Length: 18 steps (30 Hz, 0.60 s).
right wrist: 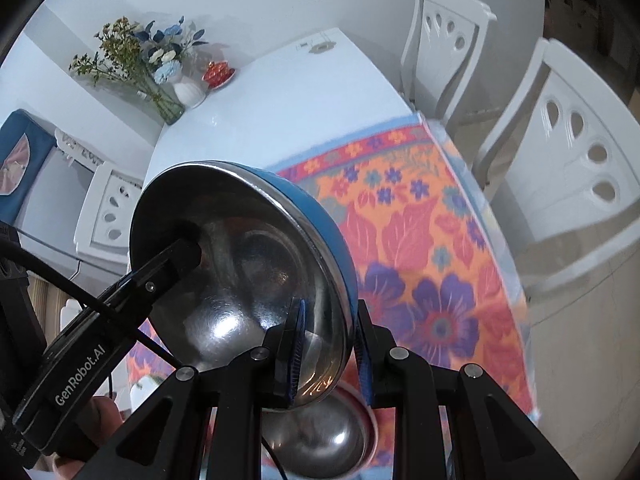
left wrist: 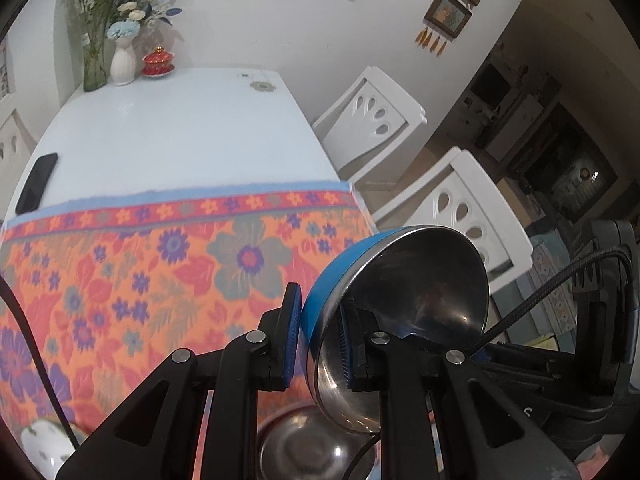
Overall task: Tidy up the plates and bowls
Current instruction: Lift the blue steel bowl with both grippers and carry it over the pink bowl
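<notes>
Left wrist view shows your left gripper (left wrist: 320,334) and right gripper (right wrist: 328,352) each pinching the blue bowl's (left wrist: 324,300) rim, tilted above the floral cloth (left wrist: 160,272). Another steel bowl (right wrist: 320,436), partly hidden, seems to sit below.

My counter (left wrist: 180,120) carries a floral cloth (left wrist: 140,280) at 6 o'clock. Phone (left wrist: 37,182) lies at 9, vases (left wrist: 122,62) at 11.
</notes>
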### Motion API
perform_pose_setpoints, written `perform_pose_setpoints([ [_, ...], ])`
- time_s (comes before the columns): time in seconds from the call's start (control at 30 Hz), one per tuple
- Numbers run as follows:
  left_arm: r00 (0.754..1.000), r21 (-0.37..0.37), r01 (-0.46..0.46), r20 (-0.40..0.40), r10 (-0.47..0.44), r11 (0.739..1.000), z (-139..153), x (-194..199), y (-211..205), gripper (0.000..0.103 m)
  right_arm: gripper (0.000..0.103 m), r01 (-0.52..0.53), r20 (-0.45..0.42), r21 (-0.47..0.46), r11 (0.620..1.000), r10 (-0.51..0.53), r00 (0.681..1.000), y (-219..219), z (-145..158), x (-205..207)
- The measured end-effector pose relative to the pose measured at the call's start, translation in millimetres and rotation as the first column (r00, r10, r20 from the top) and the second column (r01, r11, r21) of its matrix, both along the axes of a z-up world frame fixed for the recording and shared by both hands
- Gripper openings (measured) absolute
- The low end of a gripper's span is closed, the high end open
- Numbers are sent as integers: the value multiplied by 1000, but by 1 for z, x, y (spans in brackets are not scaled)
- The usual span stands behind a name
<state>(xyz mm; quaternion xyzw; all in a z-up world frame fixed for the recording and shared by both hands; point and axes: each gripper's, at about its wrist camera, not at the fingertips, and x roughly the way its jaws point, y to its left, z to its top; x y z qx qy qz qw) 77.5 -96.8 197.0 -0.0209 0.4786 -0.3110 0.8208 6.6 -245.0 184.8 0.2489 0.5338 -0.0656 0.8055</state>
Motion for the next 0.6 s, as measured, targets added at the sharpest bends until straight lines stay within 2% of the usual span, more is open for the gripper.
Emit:
perform_pose_setpoints([
  [0.33, 996, 70, 3, -93, 4, 998, -34, -53, 23, 14, 24, -39, -98, 37, 999, 42, 994, 21, -24, -44],
  [0.6, 987, 114, -4, -161, 23, 994, -62, -76, 37, 14, 24, -68, -178, 62, 996, 78, 981, 37, -51, -66],
])
